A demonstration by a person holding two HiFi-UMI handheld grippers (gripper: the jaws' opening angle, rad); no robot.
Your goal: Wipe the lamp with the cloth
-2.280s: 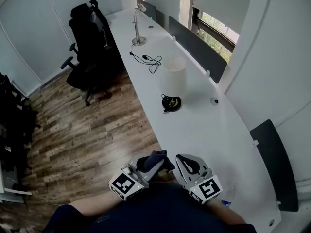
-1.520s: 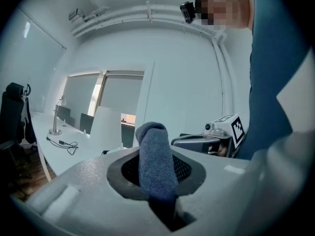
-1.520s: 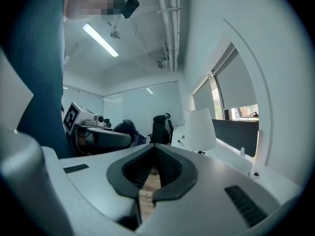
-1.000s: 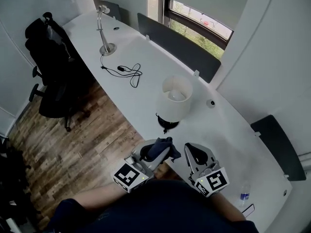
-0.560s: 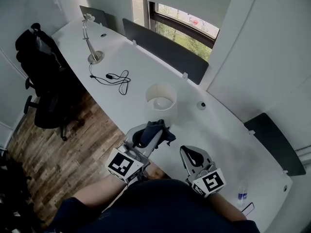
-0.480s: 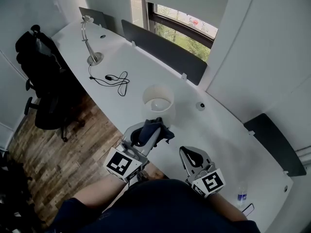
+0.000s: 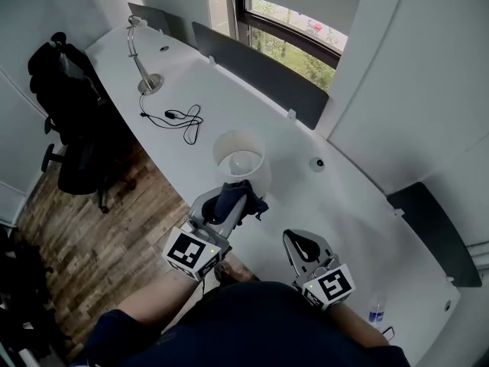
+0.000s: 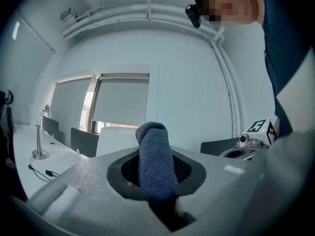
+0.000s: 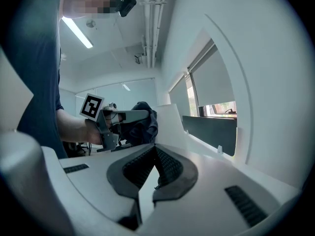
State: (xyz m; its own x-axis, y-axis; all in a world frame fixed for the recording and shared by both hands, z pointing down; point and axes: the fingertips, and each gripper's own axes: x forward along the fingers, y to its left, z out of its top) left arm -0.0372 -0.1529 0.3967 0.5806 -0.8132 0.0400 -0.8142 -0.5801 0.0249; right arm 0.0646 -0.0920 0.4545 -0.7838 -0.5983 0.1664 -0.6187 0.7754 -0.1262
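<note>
A table lamp with a white shade [image 7: 239, 157] stands on the long white desk [image 7: 344, 212]. My left gripper [image 7: 230, 203] is shut on a dark blue cloth [image 7: 238, 193], which is held right at the near side of the shade; contact cannot be told. In the left gripper view the cloth [image 8: 153, 146] stands up between the jaws of that gripper [image 8: 155, 157], with the white shade [image 8: 114, 140] just behind. My right gripper [image 7: 304, 246] hovers at the desk's near edge, to the right of the lamp. Its jaws [image 9: 155, 149] are shut with nothing in them. The lamp's base is hidden.
A silver desk lamp [image 7: 140, 56] and a black cable [image 7: 182, 118] lie at the far left of the desk. Dark dividers [image 7: 260, 69] line the window side. A small round object [image 7: 315, 163] sits behind the lamp, a water bottle [image 7: 373, 313] at the near right. An office chair [image 7: 70, 98] stands on the wood floor.
My left gripper has carried the cloth forward, from near my body up to the lamp shade. The right gripper has stayed low by the desk edge, still shut.
</note>
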